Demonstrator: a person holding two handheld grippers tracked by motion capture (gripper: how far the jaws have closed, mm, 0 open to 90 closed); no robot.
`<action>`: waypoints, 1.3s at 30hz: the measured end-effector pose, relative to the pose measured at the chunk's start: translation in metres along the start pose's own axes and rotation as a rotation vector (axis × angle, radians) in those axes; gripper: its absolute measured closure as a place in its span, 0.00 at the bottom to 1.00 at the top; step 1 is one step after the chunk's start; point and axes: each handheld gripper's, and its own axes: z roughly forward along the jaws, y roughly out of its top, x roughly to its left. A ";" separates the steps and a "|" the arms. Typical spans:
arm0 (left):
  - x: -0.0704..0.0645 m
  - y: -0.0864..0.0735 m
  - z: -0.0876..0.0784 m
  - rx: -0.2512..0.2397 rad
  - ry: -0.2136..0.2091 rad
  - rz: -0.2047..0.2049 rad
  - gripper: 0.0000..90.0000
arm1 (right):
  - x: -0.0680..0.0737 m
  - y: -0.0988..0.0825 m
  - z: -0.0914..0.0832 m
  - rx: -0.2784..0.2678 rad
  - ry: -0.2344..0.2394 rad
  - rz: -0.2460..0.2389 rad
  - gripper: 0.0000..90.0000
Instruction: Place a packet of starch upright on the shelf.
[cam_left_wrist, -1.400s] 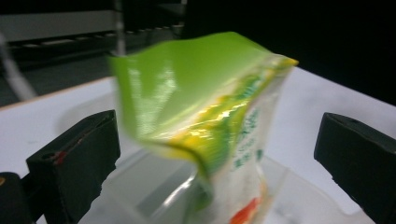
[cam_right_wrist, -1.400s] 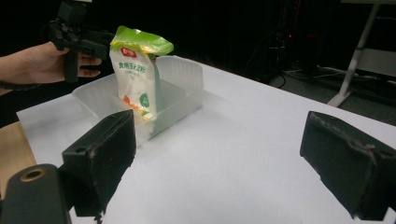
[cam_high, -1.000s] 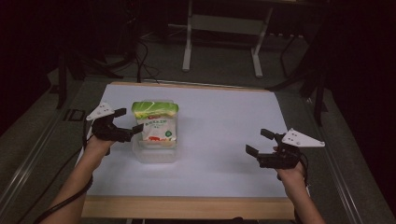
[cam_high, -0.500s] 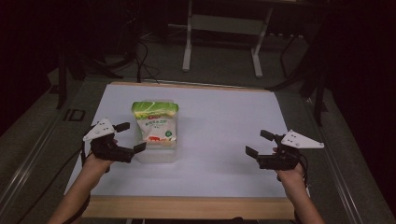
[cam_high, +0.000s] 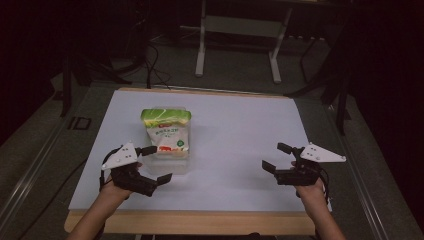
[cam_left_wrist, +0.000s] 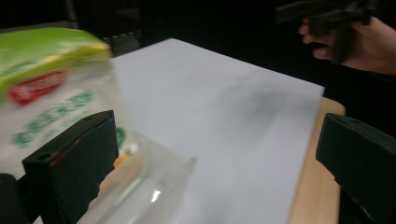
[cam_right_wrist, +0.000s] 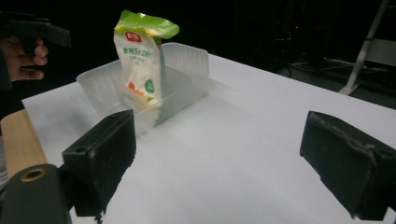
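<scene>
White table sheet (cam_high: 235, 150) carries a clear plastic tray (cam_right_wrist: 180, 79) holding, probably upright, a green-topped white snack bag (cam_high: 166, 133); my left gripper (cam_high: 152, 164) and right gripper (cam_high: 276, 157) have their jaws apart, empty.

Snack bag (cam_left_wrist: 44, 88) in clear tray (cam_left_wrist: 154, 184), jaws apart

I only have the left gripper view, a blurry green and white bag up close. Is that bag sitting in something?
Observer: Yes, the green-topped white plastic bag stands upright inside a clear plastic tray, as the right gripper view shows.
Operator: Where is my left gripper relative to the tray?
Observer: In the high view the left gripper is open at the tray's near left corner, holding nothing.
Operator: And the right gripper?
Observer: The right gripper is open too, out over the white table sheet well to the right of the tray.
</scene>
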 end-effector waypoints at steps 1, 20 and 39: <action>0.000 0.000 0.000 0.000 0.000 0.000 0.00 | 0.000 0.000 0.000 0.000 0.000 0.000 0.12; -0.036 -0.002 0.035 0.036 -0.133 0.067 0.00 | 0.004 -0.020 -0.004 0.002 0.063 -0.024 0.15; -0.050 -0.020 0.066 0.094 -0.194 0.092 0.00 | 0.005 -0.041 -0.005 0.058 0.048 -0.029 0.15</action>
